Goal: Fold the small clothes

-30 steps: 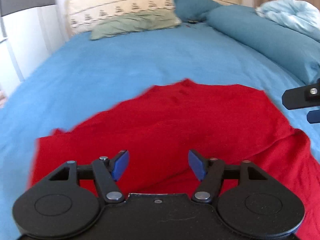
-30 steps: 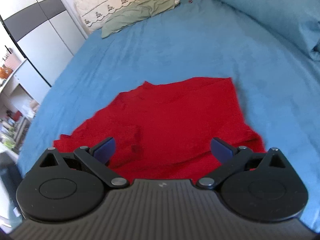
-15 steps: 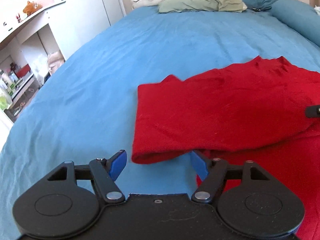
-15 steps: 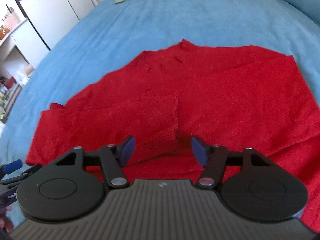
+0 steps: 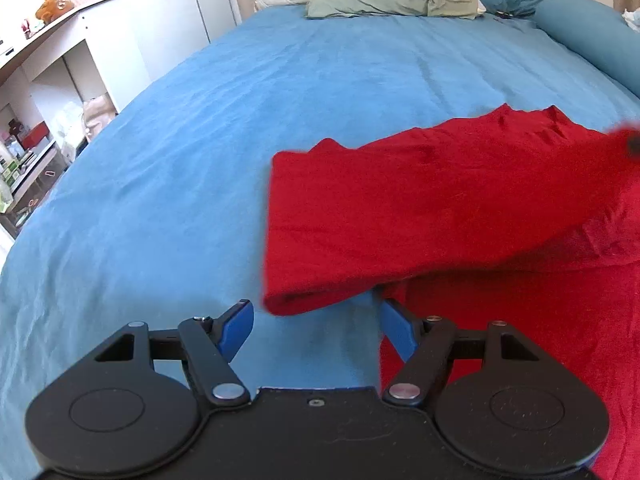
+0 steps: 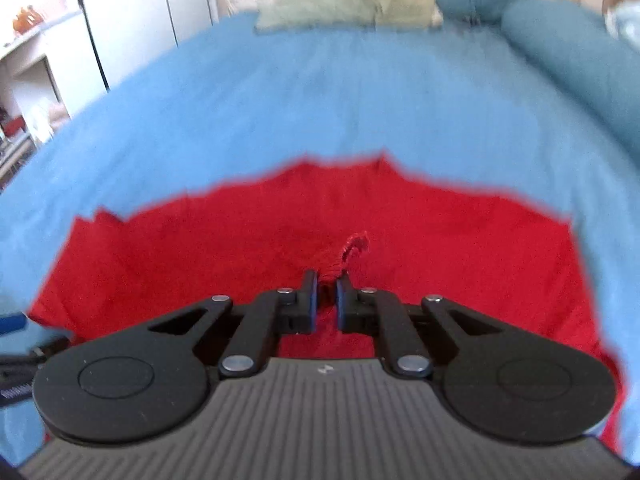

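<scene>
Two hand-held grippers work over one wide bed with a smooth blue cover (image 5: 248, 152), and on it lies the red knitted sweater (image 5: 460, 208), spread on the near right part of the bed in the left wrist view. Its body lies flat, and one long red sleeve (image 5: 360, 240) is folded across it, with its long axis running from the upper right down to the lower left. The rounded end of this sleeve stops just in front of the left hand-held gripper (image 5: 316, 326), a little above the gap between the blue pads.

The left hand-held gripper stands wide and holds nothing; only blue cover shows between its fingers. So the sleeve end is straight ahead of it and very near, and the left hand is clearly the nearer one to it.

The right hand-held gripper (image 6: 327, 300) has just been closing, and now its jaws are narrow, with a small bunch of red knit (image 6: 354, 250) pinched between them and standing up ahead of the tips. In my judgement it holds a fold near the middle of the sweater.

The right wrist view is blurred, so which part of the sweater is pinched I cannot tell. The right edge of the sweater is cut off in the left wrist view, and the sweater's near edge is hidden under both gripper bodies.
</scene>
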{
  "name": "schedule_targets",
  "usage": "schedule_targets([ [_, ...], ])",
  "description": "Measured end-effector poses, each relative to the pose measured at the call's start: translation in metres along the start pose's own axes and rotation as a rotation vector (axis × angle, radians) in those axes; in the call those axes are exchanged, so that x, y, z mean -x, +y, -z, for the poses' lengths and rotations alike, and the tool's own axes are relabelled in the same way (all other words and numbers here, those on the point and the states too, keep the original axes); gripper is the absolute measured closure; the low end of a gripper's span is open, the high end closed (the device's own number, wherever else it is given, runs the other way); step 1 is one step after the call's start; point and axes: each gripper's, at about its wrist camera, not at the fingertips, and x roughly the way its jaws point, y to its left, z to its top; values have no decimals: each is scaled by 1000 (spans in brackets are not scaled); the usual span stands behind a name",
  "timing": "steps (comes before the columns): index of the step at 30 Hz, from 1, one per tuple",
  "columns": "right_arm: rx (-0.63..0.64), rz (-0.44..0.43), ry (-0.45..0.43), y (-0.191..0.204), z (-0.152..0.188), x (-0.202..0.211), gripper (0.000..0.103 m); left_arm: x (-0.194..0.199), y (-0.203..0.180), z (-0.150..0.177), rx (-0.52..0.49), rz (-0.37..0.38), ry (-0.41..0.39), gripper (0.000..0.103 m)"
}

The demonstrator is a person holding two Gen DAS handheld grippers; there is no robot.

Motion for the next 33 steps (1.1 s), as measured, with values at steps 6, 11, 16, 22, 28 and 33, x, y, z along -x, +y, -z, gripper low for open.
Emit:
schedule_targets([
  [6, 116, 127, -89, -60, -21, 32, 79, -8, -18, -7, -32, 40, 1, 27],
  [11, 97, 144, -38, -102, -5, 17, 79, -18, -45, -12, -102, 35, -26, 27],
  [16, 50, 161, -58, -112, -1, 16, 79, -20, -52, -12, -124, 4, -32, 27],
  [22, -41, 211, -33, -134, 5, 12, 79, -27, -19, -9, 46, -93, 28, 25],
  [28, -65, 255, 81, -153, 44, -19, 79, -17, -17, 6, 114, -133, 75, 25],
  [33, -82, 253, 134, -157, 57, -16, 51, -1, -20, -2, 83, -92, 72, 27],
])
